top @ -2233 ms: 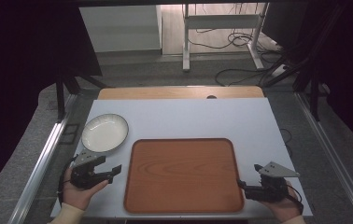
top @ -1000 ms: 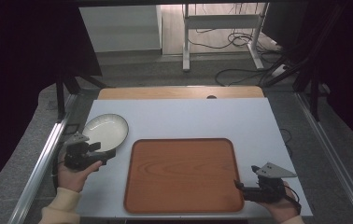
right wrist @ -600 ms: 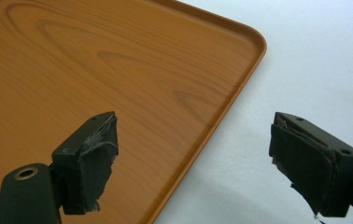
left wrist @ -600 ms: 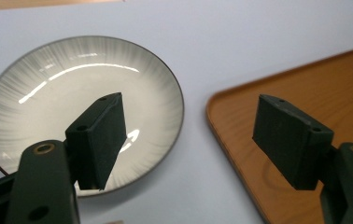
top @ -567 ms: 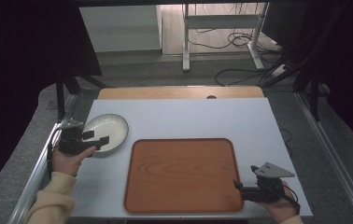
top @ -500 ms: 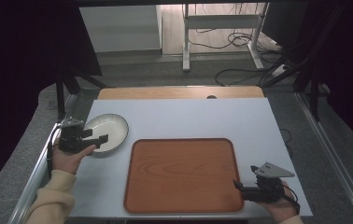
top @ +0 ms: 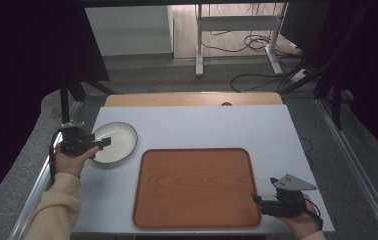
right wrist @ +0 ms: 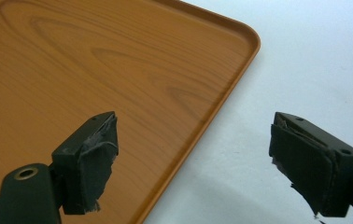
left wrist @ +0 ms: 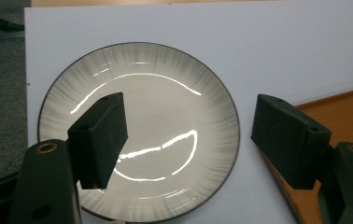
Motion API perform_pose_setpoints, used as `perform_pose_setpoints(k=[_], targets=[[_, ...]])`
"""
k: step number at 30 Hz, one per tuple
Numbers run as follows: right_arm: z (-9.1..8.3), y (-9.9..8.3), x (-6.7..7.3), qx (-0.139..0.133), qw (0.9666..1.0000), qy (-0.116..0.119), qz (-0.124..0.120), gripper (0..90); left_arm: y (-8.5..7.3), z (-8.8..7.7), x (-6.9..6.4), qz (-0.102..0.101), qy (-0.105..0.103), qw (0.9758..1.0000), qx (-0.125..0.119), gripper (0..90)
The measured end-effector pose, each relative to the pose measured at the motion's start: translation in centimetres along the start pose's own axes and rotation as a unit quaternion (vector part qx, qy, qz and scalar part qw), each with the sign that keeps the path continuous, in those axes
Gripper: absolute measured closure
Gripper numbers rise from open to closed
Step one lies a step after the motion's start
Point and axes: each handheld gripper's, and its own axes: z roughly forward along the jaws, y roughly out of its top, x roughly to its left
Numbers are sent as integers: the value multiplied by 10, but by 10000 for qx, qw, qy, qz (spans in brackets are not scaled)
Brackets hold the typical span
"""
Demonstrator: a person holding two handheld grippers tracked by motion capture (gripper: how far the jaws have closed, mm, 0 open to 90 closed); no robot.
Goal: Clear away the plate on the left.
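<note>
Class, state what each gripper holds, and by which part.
Nothing is held. The left gripper, jaws open, hovers over the round grey-white glazed plate; the right gripper, open, straddles the wooden tray's rim.

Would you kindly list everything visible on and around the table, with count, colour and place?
Round glazed ceramic plate: one, pale grey-white with a dark rim, table's left side.
Rectangular wooden tray: one, reddish brown, near centre, nothing on it.
Table: one, white top, wooden strip at the far edge.
Metal stand: one, white, on the floor beyond the table, beside black cables.
Left gripper: one, black, open, at the plate's left edge.
Right gripper: one, black, open, at the tray's near right corner.
</note>
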Motion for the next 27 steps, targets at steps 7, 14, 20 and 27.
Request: perform_pose_setpoints(k=[7, 14, 20, 27], targets=[[3, 0, 2, 77, 10000, 0, -51, 154, 1, 2, 19, -278, 29, 9996, -68, 258], [4, 0, 3, 116, 9999, -13, -63, 154, -1, 3, 36, -387, 20, 9992, -61, 257], [6, 0, 5, 162, 9998, 11, -118, 154, -2, 5, 43, -424, 65, 9991, -51, 257], [5, -1, 4, 174, 9998, -2, -129, 153, -3, 7, 50, -549, 28, 9985, -25, 258]])
